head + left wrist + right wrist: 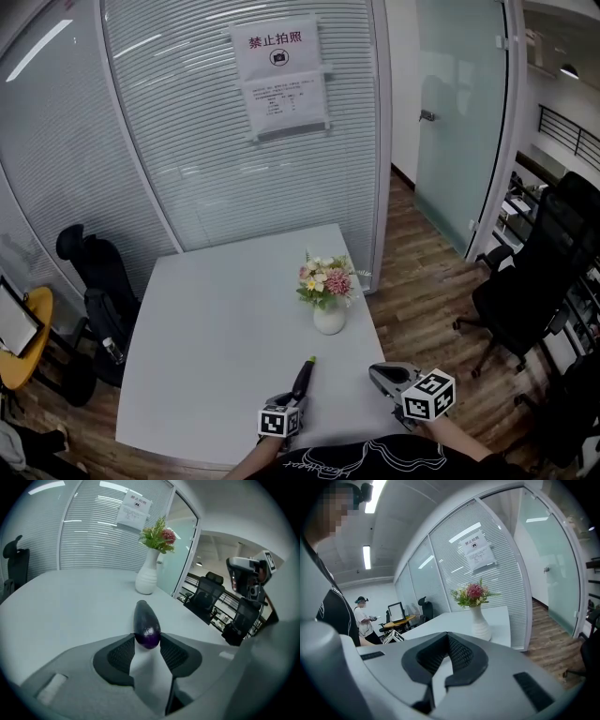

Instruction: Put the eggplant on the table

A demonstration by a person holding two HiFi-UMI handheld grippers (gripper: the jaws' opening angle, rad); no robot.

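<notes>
Left hand-held gripper (147, 639) clamping eggplant (144, 616) above table (216, 319), flower vase (329, 320) ahead, right hand-held gripper (448, 641) seemingly closed, empty.

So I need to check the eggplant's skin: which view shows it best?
The left gripper view: the eggplant sits close, centred and sharp. In the head view it is small and dark; the right gripper view does not show it.

White vase (329, 321) of pink and yellow flowers (325, 279) stands upright, mid-scene. Paper notice (279, 80) on far ribbed glass wall (178, 131). Black office chair left (97, 274), another right (536, 277). Wood floor (424, 262) right.
</notes>
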